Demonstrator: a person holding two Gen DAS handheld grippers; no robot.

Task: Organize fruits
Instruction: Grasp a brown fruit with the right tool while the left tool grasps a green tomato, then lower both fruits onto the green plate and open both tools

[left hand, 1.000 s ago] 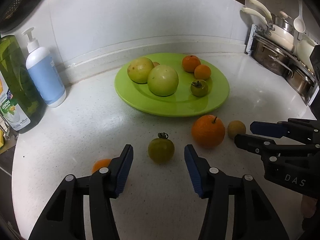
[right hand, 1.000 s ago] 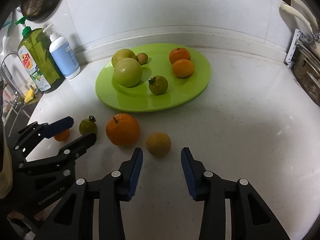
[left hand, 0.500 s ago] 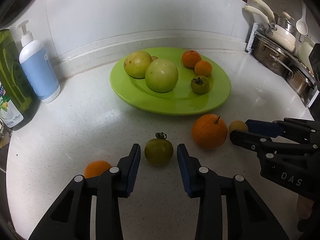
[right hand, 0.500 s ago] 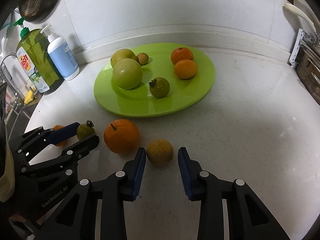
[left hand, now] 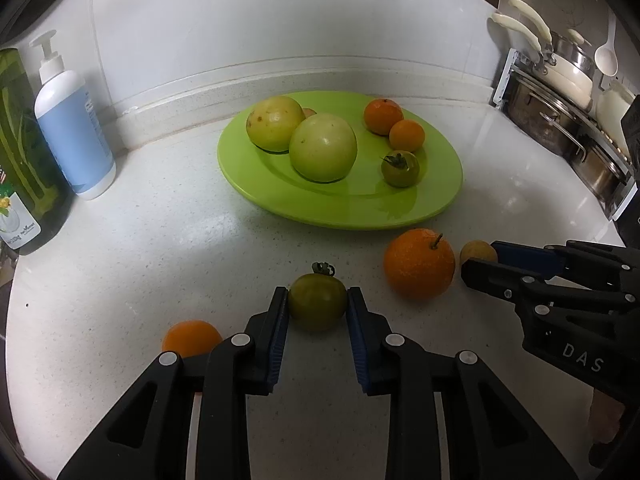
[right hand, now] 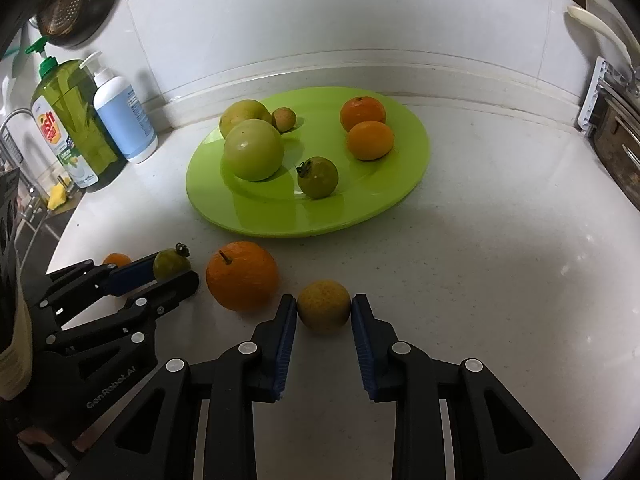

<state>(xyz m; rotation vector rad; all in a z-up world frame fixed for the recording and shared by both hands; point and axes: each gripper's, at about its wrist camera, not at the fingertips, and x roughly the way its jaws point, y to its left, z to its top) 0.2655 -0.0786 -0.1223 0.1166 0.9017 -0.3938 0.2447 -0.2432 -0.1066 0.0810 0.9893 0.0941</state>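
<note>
Since the earlier frames both grippers have closed in. Left gripper (left hand: 317,306): fingers clasp the green stemmed tomato (left hand: 317,300) on the white speckled worktop (left hand: 160,248). Right gripper (right hand: 324,312): fingers flank the small tan round fruit (right hand: 324,305), contact apparently just made. The small orange mandarin (left hand: 191,338) and large stemmed orange (right hand: 241,275), crowding the right gripper, remain off the lime-green plate (right hand: 360,208), which carries six fruits.

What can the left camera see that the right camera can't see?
Only the left wrist view shows the pots and the white spoon on the rack. Only the right wrist view shows the strainer and the faucet. Both show the green plate, the big orange, and each gripper closed around its fruit: left gripper on the green tomato, right gripper on the small yellow fruit.
</note>
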